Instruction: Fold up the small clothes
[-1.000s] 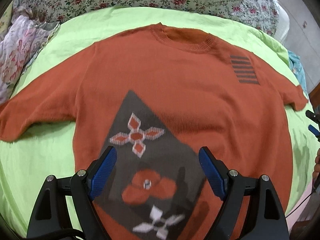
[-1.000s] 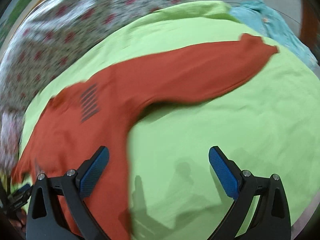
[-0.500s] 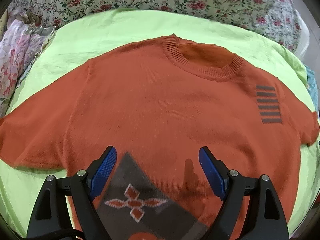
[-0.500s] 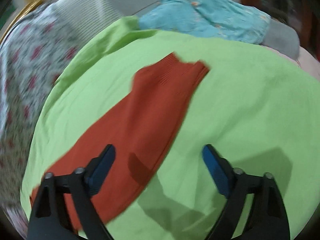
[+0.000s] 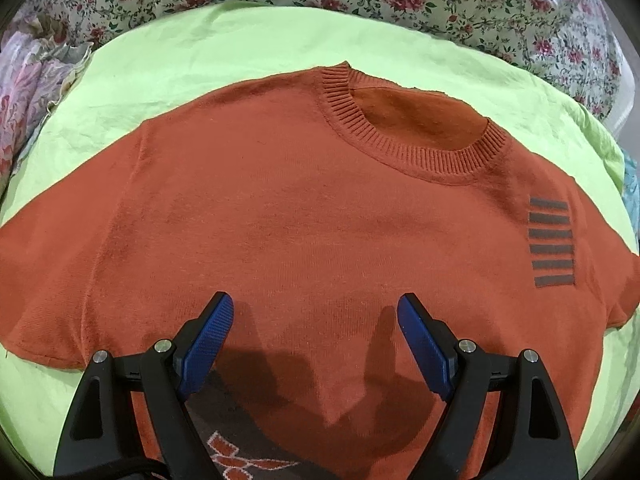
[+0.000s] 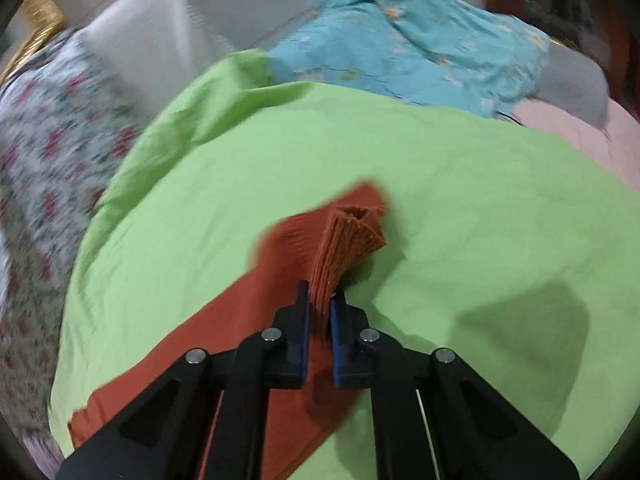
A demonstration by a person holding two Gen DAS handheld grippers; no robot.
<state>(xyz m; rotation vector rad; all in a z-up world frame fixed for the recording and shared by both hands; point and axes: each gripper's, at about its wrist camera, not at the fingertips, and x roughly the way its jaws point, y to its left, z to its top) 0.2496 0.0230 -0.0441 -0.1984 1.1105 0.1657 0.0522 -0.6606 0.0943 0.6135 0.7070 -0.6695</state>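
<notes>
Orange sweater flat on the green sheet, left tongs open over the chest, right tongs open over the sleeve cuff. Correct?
Not quite. The right tongs are shut on the sleeve cuff, its ribbed end bunched between the blue pads, as the right wrist view shows. The rest holds: the orange sweater lies flat on the green sheet, and the left tongs are open over the chest.

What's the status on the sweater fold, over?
Right gripper shut on sweater cuff. Left gripper open above sweater chest. Sweater flat on green sheet. Nothing obstructing.
</notes>
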